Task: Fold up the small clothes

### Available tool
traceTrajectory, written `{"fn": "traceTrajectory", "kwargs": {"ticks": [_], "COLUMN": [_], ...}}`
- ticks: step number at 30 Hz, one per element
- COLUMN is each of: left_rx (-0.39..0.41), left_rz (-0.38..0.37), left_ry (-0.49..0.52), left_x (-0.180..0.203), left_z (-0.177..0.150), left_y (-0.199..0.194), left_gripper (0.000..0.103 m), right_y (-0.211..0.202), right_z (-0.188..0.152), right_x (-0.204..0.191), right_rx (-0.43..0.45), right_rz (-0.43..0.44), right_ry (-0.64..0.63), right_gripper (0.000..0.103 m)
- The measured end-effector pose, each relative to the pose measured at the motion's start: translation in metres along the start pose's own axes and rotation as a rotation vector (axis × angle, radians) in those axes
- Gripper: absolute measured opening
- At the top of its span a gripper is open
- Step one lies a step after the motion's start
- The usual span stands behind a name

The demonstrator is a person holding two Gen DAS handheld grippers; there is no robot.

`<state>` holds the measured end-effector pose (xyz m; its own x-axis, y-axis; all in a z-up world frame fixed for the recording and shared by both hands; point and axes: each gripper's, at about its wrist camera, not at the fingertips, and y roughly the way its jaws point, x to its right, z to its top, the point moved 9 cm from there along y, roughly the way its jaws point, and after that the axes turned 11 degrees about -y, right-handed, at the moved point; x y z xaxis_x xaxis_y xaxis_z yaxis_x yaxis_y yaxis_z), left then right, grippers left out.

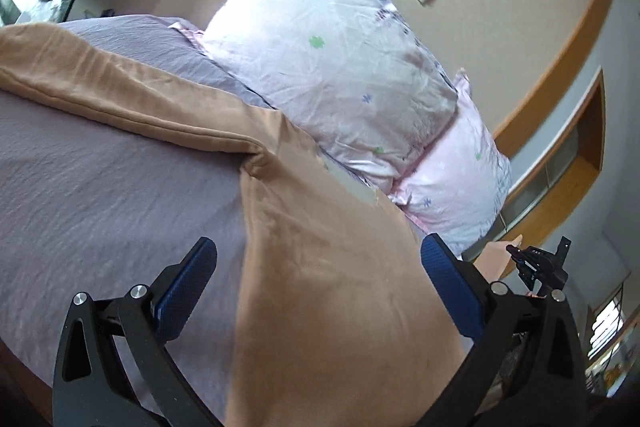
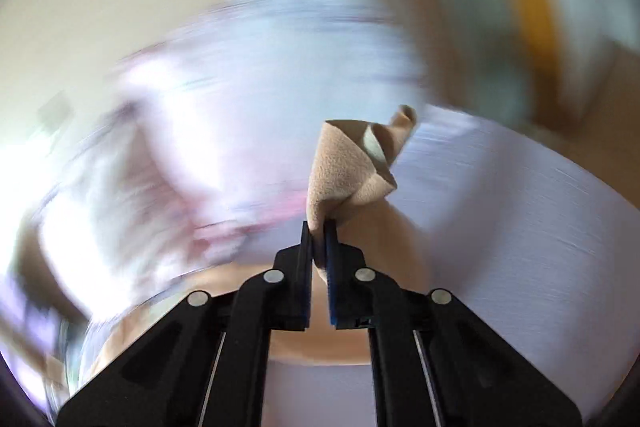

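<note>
Tan garment point(image 1: 328, 291), the piece to be folded, lies spread over the lavender-grey bed point(image 1: 100, 195), with one long limb of it point(image 1: 132, 103) running off to the left and a broad panel coming toward the left camera. It looks soft, light and limp, a brushed knit that will sag wherever it is not held and drape rather than hold a crease. Two patterned pillows point(image 1: 332, 67) stand behind it against the wall, apart from the cloth as far as I can tell.

Left hand-held gripper point(image 1: 316, 283) hovers over the broad panel with its blue pads spread wide and nothing between them. Right hand-held gripper point(image 2: 319, 231) has its jaws closed tight on a bunched corner of the fabric point(image 2: 348, 163), which stands up beyond the pads in a loose cone; the background there is smeared by motion.

In my judgement, cloth this floppy wants hold at hems or corners, pinched through both layers. A matching edge for the left would keep the fold square.
</note>
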<state>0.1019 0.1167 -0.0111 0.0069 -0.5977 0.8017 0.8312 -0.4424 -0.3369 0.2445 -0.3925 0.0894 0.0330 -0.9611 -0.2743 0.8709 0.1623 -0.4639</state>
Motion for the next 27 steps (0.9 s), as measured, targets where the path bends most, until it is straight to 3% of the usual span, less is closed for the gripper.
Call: {"fn": "traceTrajectory", "kwargs": {"ticks": [4, 7, 9, 10, 11, 14, 21, 25, 27], "left_rx": [0.065, 0.126, 0.162, 0.175, 0.188, 0.213, 0.209, 0.213, 0.219], "left_rz": [0.052, 0.089, 0.123, 0.136, 0.151, 0.189, 0.285, 0.381, 0.384], "left_ry": [-0.159, -0.203, -0.215, -0.221, -0.228, -0.268, -0.418, -0.498, -0.539], "left_x": [-0.036, -0.056, -0.067, -0.072, -0.078, -0.096, -0.141, -0.167, -0.175], "left_z": [0.037, 0.058, 0.073, 0.078, 0.085, 0.103, 0.134, 0.138, 0.144], "left_y": [-0.021, -0.038, -0.051, -0.056, -0.061, -0.07, -0.07, -0.076, -0.077], "left_gripper": [0.102, 0.102, 0.102, 0.102, 0.102, 0.102, 0.1, 0.086, 0.085], "right_y": [0.063, 0.111, 0.135, 0.134, 0.135, 0.13, 0.085, 0.081, 0.077], "right_z": [-0.025, -0.082, -0.134, -0.149, -0.154, -0.129, -0.115, -0.114, -0.114], "right_x": [-0.174, -0.262, -0.297, -0.304, -0.307, -0.287, -0.241, -0.226, -0.223], "right_rx": [-0.135, -0.316, -0.48, -0.515, -0.519, -0.41, -0.339, -0.333, -0.332], "right_rz": [0.339, 0.475, 0.505, 0.505, 0.514, 0.496, 0.458, 0.476, 0.497], "right_ry": [-0.203, -0.325, -0.405, -0.42, -0.422, -0.392, -0.321, -0.264, -0.238], "right_gripper": [0.006, 0.009, 0.015, 0.025, 0.042, 0.08, 0.088, 0.09, 0.091]}}
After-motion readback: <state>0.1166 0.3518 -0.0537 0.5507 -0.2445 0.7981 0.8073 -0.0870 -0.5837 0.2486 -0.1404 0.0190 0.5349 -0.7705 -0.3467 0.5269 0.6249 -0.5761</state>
